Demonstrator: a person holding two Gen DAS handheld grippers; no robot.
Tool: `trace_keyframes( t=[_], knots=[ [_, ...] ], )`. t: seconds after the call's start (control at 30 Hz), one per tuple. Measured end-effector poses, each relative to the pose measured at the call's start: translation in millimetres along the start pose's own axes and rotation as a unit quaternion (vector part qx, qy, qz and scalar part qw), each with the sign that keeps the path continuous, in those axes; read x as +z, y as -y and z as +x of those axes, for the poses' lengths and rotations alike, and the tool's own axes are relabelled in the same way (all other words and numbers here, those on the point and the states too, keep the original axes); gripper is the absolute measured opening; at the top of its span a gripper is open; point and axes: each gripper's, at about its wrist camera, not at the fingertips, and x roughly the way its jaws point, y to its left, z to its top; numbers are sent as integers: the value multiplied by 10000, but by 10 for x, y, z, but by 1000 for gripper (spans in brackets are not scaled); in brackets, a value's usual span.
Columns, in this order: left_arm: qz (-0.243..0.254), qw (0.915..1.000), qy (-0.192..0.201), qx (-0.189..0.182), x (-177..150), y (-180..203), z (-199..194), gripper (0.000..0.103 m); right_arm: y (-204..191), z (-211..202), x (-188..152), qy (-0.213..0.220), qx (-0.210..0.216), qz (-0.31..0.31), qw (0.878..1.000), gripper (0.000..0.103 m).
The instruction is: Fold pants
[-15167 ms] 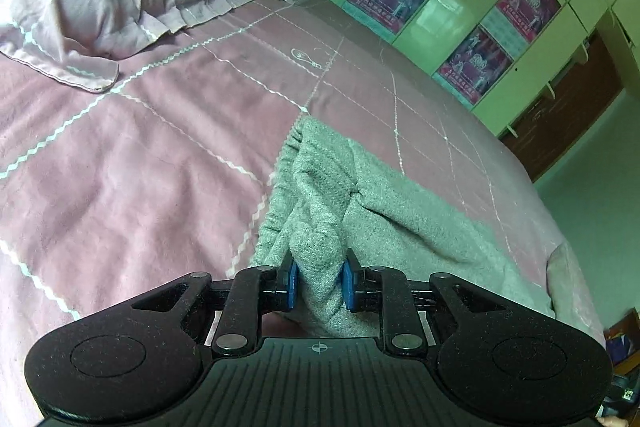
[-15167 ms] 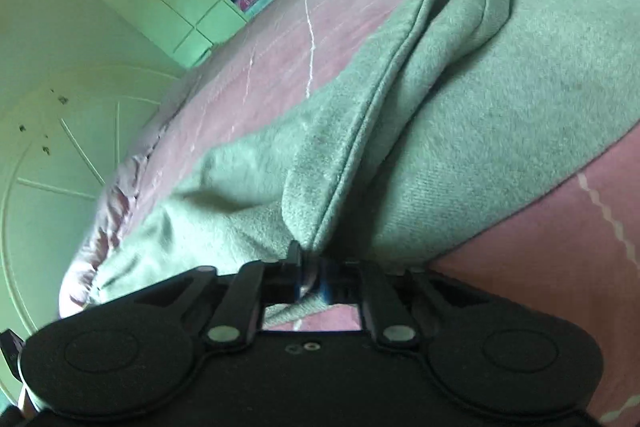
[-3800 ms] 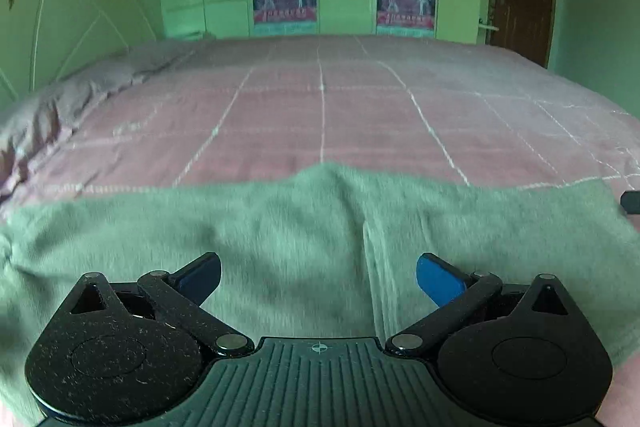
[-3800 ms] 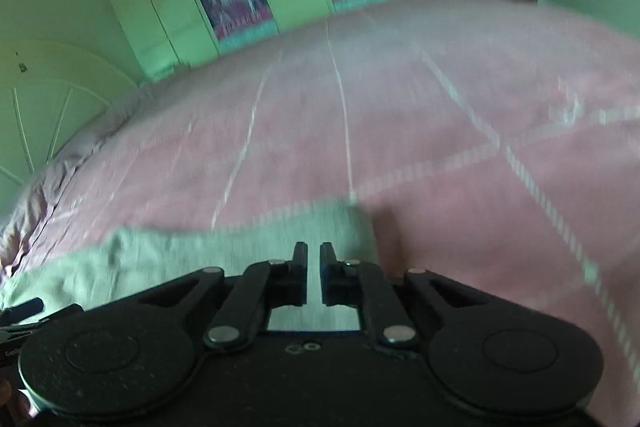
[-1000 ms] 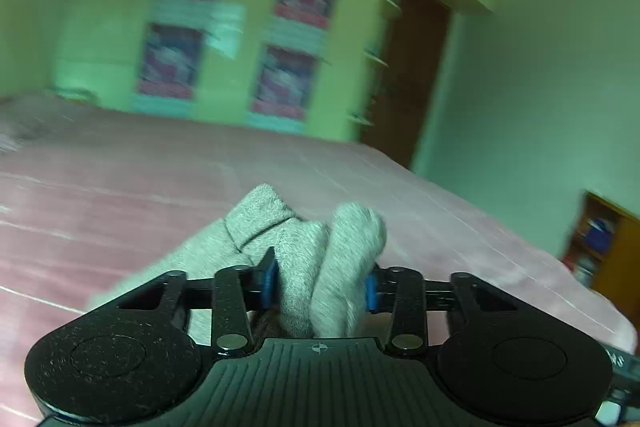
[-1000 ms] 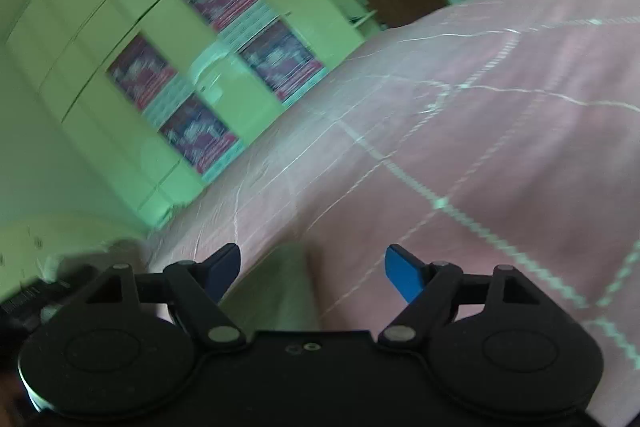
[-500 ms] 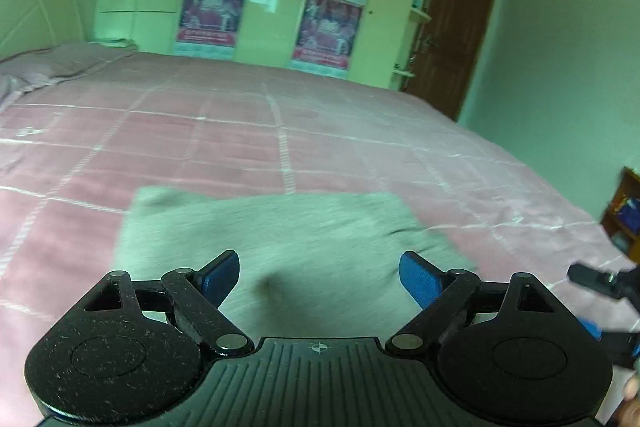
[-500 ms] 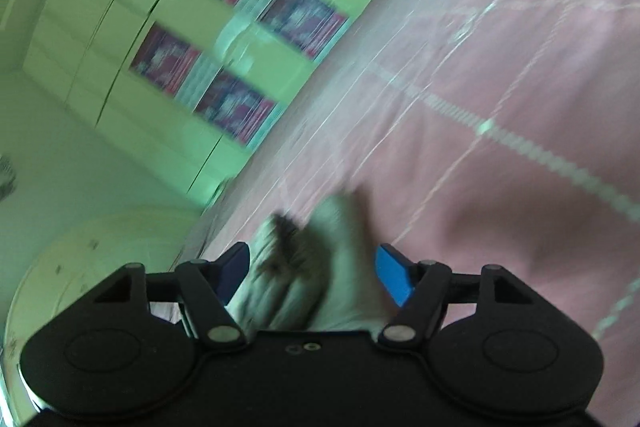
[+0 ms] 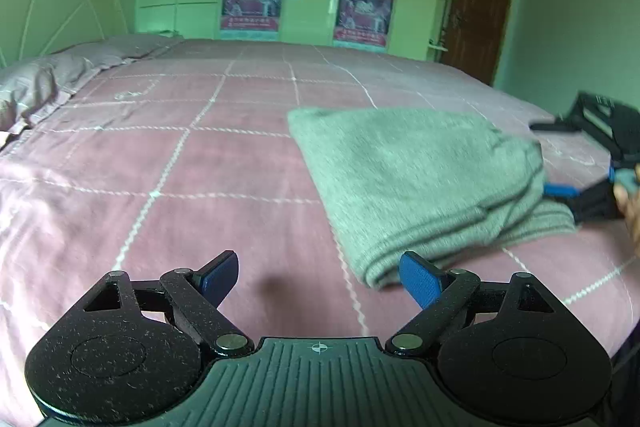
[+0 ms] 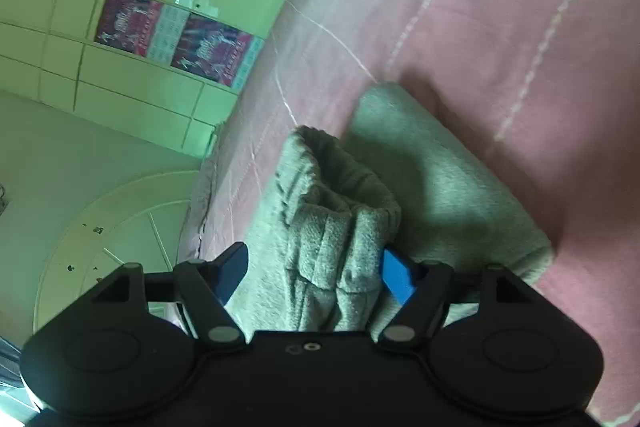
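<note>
The left gripper (image 9: 319,277) hovered above the pink bed (image 9: 168,163), its jaws spread wide and empty, the folded grey pants (image 9: 416,179) lying ahead and to the right of them, their near corner just beyond the right blue pad. The right gripper (image 10: 312,277) sat at the far right edge of the pants (image 10: 344,227), its jaws parted, a bunched fold between them.
</note>
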Motion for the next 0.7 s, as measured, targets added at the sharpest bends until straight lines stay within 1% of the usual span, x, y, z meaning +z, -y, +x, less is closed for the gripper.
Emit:
trace_keyframes(
  t=[0.03,0.1,0.17,0.2,0.23,0.27,0.33,0.4,0.47,0.5,0.53,0.57,0.6,0.63,0.67,0.7],
  knots=[
    [22,10000,-15,-41,-5,30,29,88,-11,6,-26,50,-13,-56,10000,66],
    [96,9999,-80,-113,3,109,107,88,6,39,-40,60,-103,-103,9999,62],
    [95,9997,-103,-203,-2,160,181,88,31,15,-73,91,-72,-124,9999,60],
    [91,9998,-99,-157,-10,174,207,88,31,3,-86,77,-52,-119,9999,60],
    [36,9999,-130,-62,-14,180,249,88,20,2,-98,70,-15,-161,9998,60],
    [-92,9999,-109,-49,-15,158,264,88,2,16,-110,8,-110,-302,9995,60],
    [-351,9993,-30,-134,-25,111,282,88,-16,99,-109,-180,-375,-411,9983,60],
    [-293,9995,-39,-123,-41,126,324,88,-66,168,-74,-255,-515,-486,9972,63],
    [-244,9997,-35,-41,-77,141,374,88,-144,238,-47,-336,-631,-483,9963,70],
    [-262,9996,-33,-33,-84,150,381,88,-192,257,-36,-363,-723,-532,9953,67],
    [-269,9996,-23,-21,-87,157,382,88,-240,247,-38,-283,-790,-613,9946,46],
    [-270,9996,-21,-16,-87,162,379,88,-250,226,-44,-239,-678,-617,9955,41],
    [-275,9996,-19,-22,-92,161,378,88,-225,200,-51,-217,-473,-566,9970,41],
    [-287,9996,-13,-32,-99,158,376,89,-189,191,-60,-207,-410,-504,9977,42],
    [-291,9996,-6,-38,-104,159,374,89,-133,202,-70,-226,-441,-411,9979,45],
    [-272,9996,-5,-33,-109,168,375,89,-69,224,-78,-264,-439,-322,9982,45]
  ],
)
